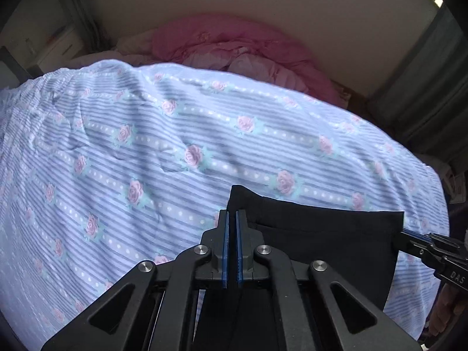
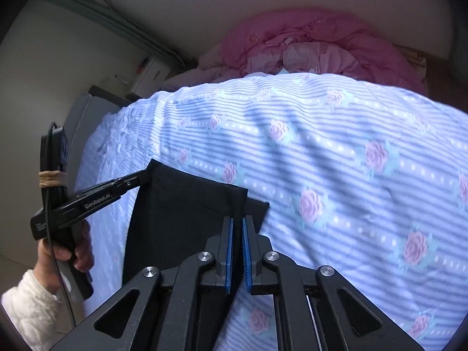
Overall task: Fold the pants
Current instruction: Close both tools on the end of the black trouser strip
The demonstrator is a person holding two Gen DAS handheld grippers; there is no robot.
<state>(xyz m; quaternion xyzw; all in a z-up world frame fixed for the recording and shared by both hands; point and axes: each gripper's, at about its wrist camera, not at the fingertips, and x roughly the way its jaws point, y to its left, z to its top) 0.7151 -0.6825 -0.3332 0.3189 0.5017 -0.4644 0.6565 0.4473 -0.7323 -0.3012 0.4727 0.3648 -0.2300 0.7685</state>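
Observation:
The black pants (image 1: 321,234) hang in the air over the bed, held by an edge stretched between both grippers. My left gripper (image 1: 232,213) is shut on the left corner of that edge; it also shows in the right wrist view (image 2: 137,180), pinching the cloth. My right gripper (image 2: 237,219) is shut on the other corner of the black pants (image 2: 187,204); it also shows in the left wrist view (image 1: 405,231). The rest of the pants drops below the grippers out of sight.
The bed has a blue striped cover (image 1: 175,134) with pink roses. A pink quilt (image 1: 234,46) is bunched at the head by the cream wall. White drawers (image 2: 152,70) stand left of the bed. A dark curtain (image 1: 433,67) hangs at the right.

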